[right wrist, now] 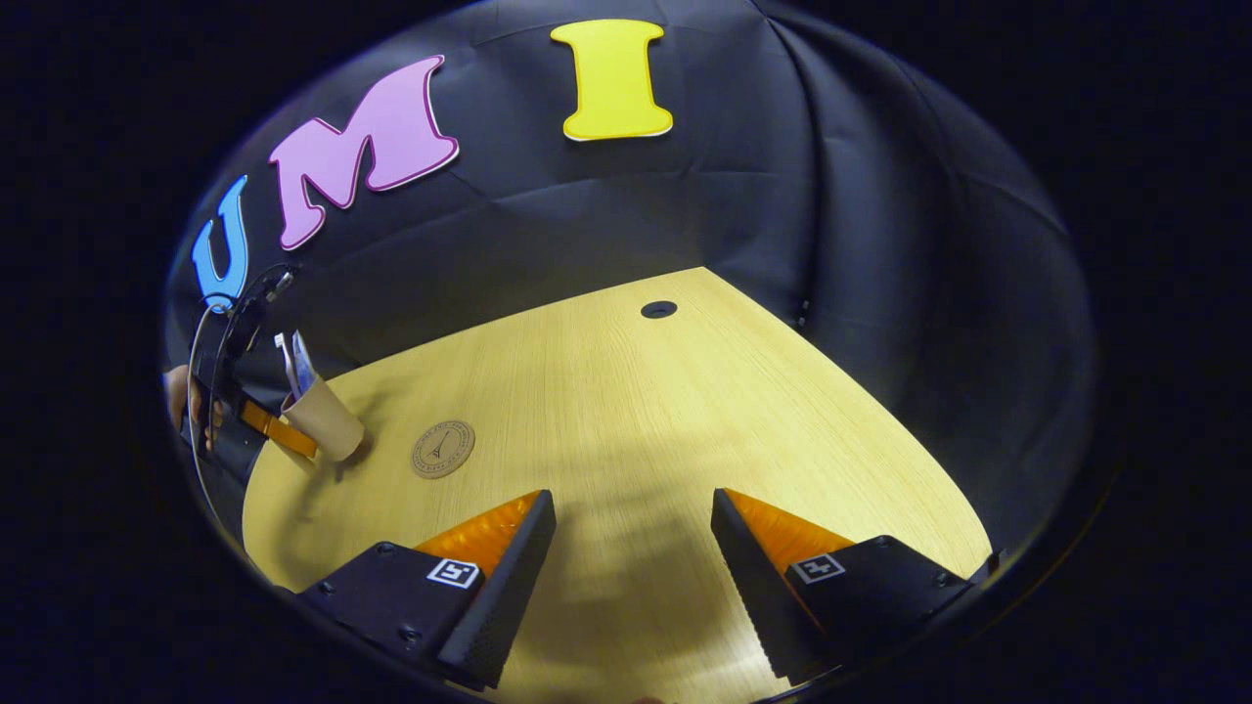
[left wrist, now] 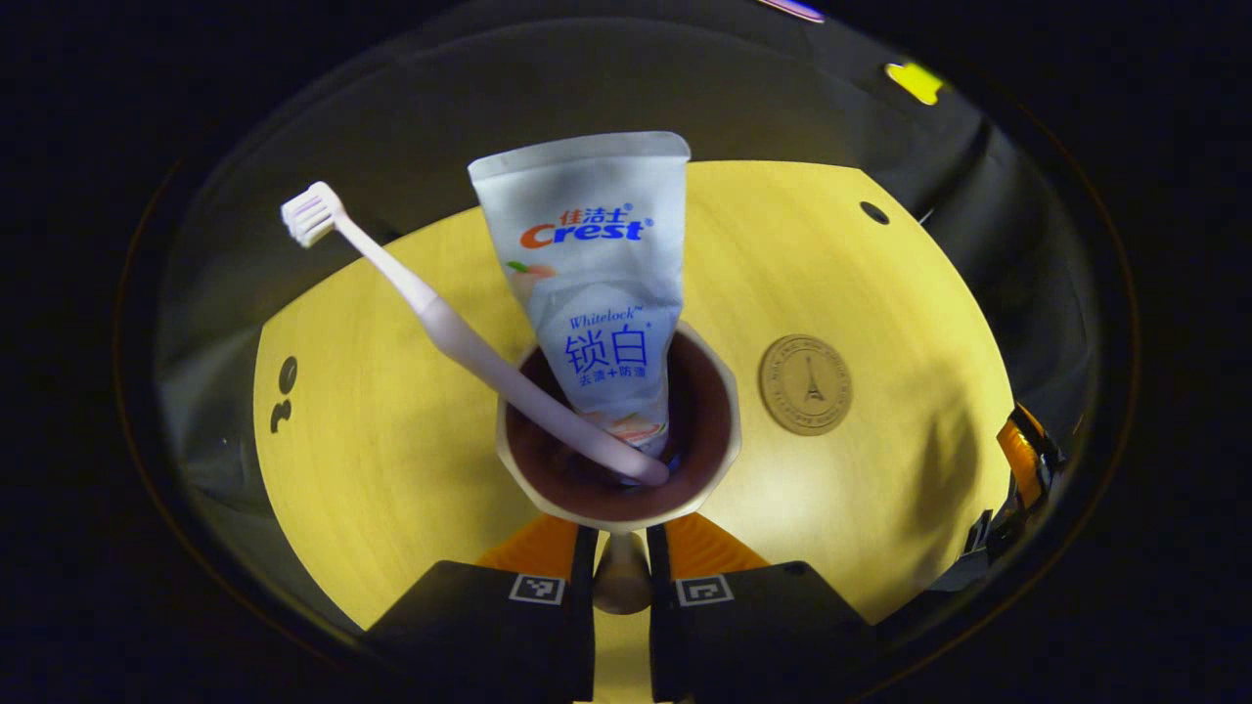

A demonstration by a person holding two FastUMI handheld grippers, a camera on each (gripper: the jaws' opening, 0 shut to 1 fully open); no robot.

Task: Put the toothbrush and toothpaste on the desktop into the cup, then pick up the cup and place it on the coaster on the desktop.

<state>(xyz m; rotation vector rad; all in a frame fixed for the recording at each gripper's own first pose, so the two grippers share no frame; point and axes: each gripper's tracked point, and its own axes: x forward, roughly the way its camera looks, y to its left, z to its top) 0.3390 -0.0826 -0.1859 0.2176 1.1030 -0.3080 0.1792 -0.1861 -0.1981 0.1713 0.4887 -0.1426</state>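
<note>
tongs (right wrist: 634,577): black housings | square coded tags | perhaps a thin cable

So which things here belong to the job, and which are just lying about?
Job: toothbrush, toothpaste, cup pinched at its near side by the left hand-held gripper, coaster, desktop.
Lying about: nothing loose; just the desktop's cable hole.

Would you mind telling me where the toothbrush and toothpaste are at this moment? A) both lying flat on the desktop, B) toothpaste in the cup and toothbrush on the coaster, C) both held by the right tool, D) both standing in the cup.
D: the toothbrush and toothpaste both stand in the cup, which the left tool grips at its side, beside the bare coaster.
</note>
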